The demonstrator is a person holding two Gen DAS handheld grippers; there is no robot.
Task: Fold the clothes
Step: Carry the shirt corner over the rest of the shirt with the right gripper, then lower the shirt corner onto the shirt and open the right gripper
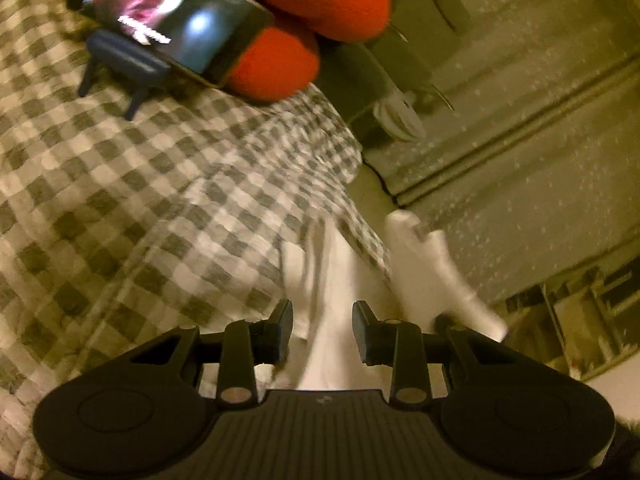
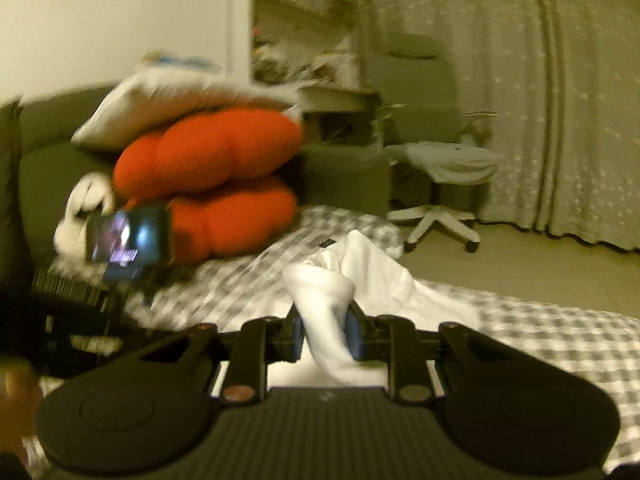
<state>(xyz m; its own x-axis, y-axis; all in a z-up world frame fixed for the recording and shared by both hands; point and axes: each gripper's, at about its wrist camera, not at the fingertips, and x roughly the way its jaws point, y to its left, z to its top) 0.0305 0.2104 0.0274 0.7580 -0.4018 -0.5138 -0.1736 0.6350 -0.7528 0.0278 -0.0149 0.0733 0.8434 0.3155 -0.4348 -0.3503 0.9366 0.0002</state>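
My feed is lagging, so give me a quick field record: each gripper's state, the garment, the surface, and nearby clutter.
left gripper: open, white cloth between its fingers, not pinched
right gripper: shut on white cloth garment
garment state: bunched, not folded
surface: grey-and-white checked bed cover
clutter: lit phone on a blue stand, leaning on red cushions

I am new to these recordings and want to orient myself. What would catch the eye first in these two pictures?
First, the bright red cushions stacked at the head of the bed, with a lit phone propped on a stand in front of them. Next, the white garment, pinched in the right tool over the checkered bedsheet. The left tool is open above the same white cloth.
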